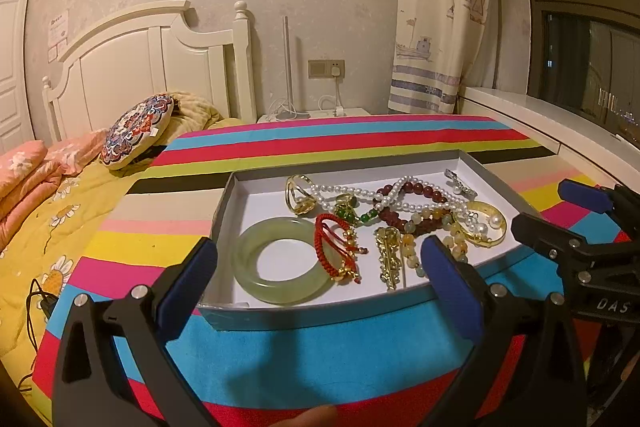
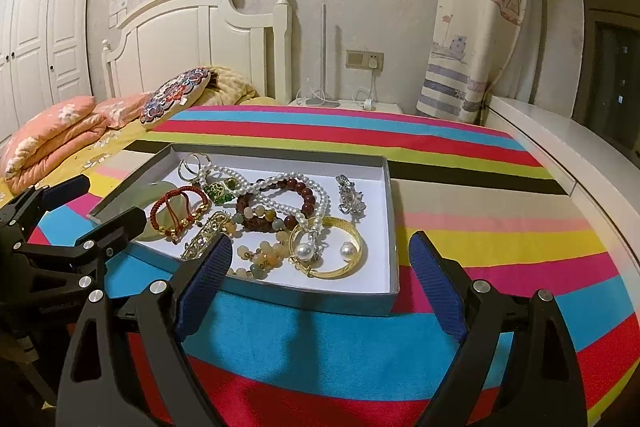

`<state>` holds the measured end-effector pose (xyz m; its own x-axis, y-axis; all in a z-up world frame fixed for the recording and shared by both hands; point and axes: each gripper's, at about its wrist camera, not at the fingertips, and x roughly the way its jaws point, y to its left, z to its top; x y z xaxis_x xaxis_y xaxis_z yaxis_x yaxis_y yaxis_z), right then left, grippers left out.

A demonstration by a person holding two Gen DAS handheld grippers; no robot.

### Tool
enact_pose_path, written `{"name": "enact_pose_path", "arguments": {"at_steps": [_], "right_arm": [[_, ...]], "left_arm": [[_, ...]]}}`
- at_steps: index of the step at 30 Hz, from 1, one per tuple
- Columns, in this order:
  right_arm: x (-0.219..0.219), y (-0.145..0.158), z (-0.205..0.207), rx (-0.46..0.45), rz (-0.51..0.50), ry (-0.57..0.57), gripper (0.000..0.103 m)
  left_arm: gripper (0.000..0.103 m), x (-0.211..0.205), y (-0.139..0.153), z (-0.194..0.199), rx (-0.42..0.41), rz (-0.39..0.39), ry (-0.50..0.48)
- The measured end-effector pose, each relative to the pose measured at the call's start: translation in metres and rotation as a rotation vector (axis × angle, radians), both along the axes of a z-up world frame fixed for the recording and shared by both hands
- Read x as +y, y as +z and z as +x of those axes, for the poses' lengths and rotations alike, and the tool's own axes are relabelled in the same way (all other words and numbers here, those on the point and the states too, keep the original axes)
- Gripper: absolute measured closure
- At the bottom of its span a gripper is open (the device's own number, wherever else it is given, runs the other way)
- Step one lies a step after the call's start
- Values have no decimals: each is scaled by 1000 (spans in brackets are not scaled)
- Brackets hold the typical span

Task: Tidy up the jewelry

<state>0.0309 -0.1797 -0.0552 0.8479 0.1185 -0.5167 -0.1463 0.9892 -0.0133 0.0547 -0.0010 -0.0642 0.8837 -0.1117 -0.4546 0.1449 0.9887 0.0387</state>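
Nearest the left wrist camera, the left tongs [image 1: 320,267] stand wide open with nothing between their blue-padded fingers [image 1: 186,281]; the pads hover just over the near edge of a shallow grey box [image 1: 320,311] and touch nothing. On the far right of that view sits the black frame of the other tool, where white letters read "DAS" (the rest is cut off by the picture's edge). The right tongs [image 2: 320,267] are likewise spread wide and empty, hanging at the box's near right corner, one pad over the box's inside, the other over the striped cloth [image 2: 500,227] that covers the worktop.

The jewelry all lies inside the white-lined box, in the middle of the worktop. At its near left is a pale green jade bangle [image 1: 280,261], with a red cord bracelet [image 1: 340,247] lying across its right side. Right of these lie a gold hair clip [image 1: 388,255] and a strand of yellow-orange beads [image 1: 436,227]. At the near right a gold bangle [image 2: 332,251] lies with two large pearls on it. Farther in, a pearl necklace [image 1: 360,193] tangles with a dark red bead bracelet [image 1: 424,189] and a green-stoned piece [image 1: 346,209]. At the far left is a gold ring [image 1: 298,193], at the far right a silver brooch [image 2: 350,197].

Beyond, on the wall by the headboard [image 2: 180,39], hangs a paper notice [image 2: 119,5], its writing too small to read.
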Motion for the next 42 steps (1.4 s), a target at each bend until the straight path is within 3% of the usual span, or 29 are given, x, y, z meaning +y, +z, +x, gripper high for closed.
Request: {"name": "enact_pose_path", "arguments": {"at_steps": [42], "right_arm": [[-1, -3, 1, 4, -23, -1, 17]], "left_arm": [[2, 4, 1, -2, 13, 6, 15]]}}
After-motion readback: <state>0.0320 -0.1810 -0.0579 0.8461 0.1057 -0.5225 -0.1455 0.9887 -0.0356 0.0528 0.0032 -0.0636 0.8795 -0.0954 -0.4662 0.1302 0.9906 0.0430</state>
